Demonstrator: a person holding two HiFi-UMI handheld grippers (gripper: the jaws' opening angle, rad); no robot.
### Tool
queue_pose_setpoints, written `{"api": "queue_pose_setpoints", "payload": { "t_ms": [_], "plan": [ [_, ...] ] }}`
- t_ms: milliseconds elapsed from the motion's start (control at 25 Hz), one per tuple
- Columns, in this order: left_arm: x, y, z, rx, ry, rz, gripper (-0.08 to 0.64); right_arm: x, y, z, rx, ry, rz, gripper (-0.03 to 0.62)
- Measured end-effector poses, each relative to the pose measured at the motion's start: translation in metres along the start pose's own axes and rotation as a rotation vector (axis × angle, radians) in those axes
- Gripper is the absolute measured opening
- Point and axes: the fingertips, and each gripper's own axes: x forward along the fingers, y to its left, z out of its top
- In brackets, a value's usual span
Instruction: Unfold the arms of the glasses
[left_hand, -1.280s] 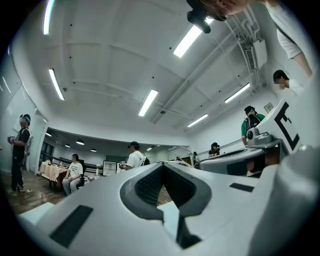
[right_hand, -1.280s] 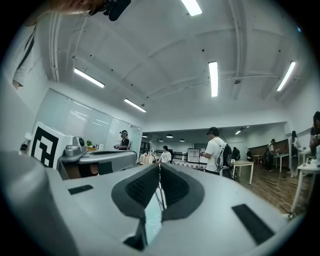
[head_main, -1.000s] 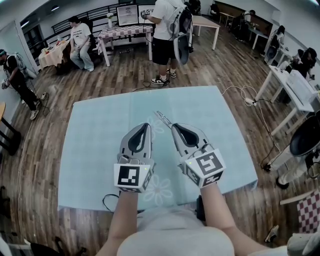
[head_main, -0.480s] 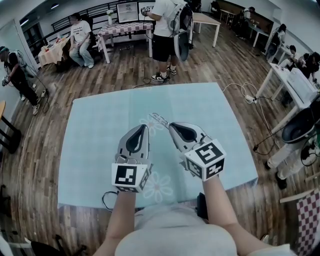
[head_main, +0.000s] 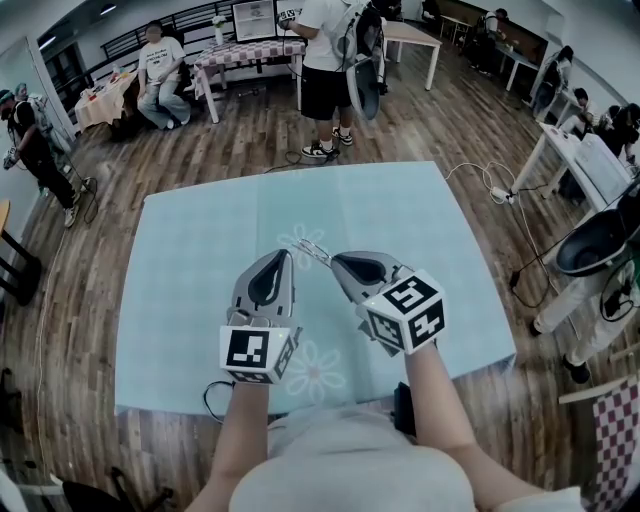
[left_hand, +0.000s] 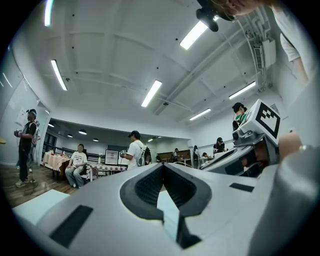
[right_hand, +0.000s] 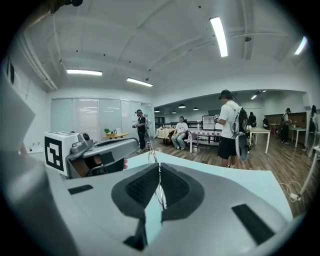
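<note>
A thin wire-framed pair of glasses (head_main: 314, 247) sticks out past the tip of my right gripper (head_main: 336, 262), which is shut on it above the light blue tablecloth (head_main: 190, 250). In the right gripper view the wire frame (right_hand: 159, 192) runs between the closed pads and pokes up beyond the right gripper's (right_hand: 159, 166) tips. How far the arms are folded is too small to tell. My left gripper (head_main: 281, 257) hovers just left of the glasses, shut with nothing in it. In the left gripper view its jaws (left_hand: 162, 165) meet with nothing between them.
The cloth has flower prints (head_main: 316, 372) near its front edge. Beyond the table stands a person with a backpack (head_main: 335, 60); others sit or stand at the back left. A white table (head_main: 590, 170) and a floor cable (head_main: 490, 190) lie to the right.
My right gripper has sunk a little and tipped downward, carrying the glasses with it. The left gripper has stayed almost still.
</note>
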Motion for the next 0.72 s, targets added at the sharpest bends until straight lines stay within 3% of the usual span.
{"api": "queue_pose_setpoints", "payload": {
  "t_ms": [720],
  "plan": [
    [-0.023,0.006,-0.041,-0.044,0.072,-0.03,0.009,0.011,0.016,-0.045,0.086,0.181,0.099,0.015]
  ]
}}
